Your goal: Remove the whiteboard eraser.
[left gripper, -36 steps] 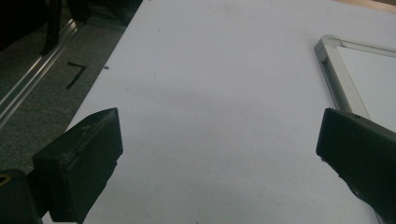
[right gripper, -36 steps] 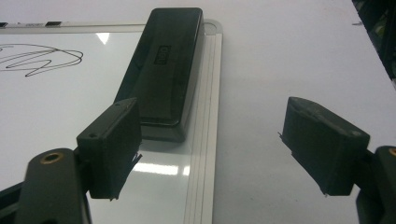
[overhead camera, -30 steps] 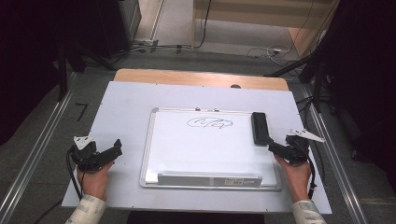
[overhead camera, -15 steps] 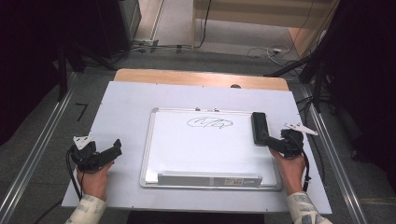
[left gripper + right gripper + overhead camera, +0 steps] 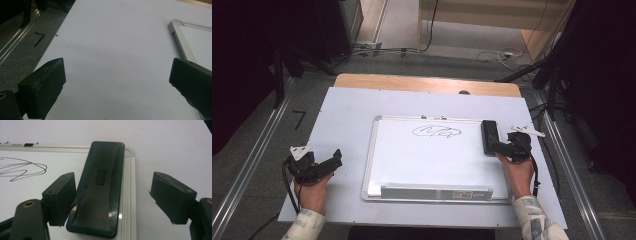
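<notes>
The right gripper [image 5: 495, 146] is held low over the right edge of the whiteboard [image 5: 432, 160], and its jaws point away from the person, a little toward the board. The right hand [image 5: 518, 172] grips it from behind, with the forearm coming up from the near edge of the table [image 5: 342, 110]. The jaws stand wide apart and have just been closing a little. The black eraser [image 5: 101, 187] lies between them but is not clamped: in the right gripper view the left jaw is just beside the eraser's long side, maybe touching it, while the right jaw is well apart from it.

The eraser lies flat on the right rim of the whiteboard. Its long axis runs straight away from the claw, toward the far edge of the board, almost parallel to the rim. Its near end is between the jaws and its far end is near the board's far right corner. To the left of the claw, farther off, there is a black scribble [image 5: 437, 131] on the white surface.

The left gripper [image 5: 335, 160] rests low on the table, left of the whiteboard, held by the left hand [image 5: 314, 192]. Its jaws are wide apart, with nothing between them, and they point toward the board's left frame.
</notes>
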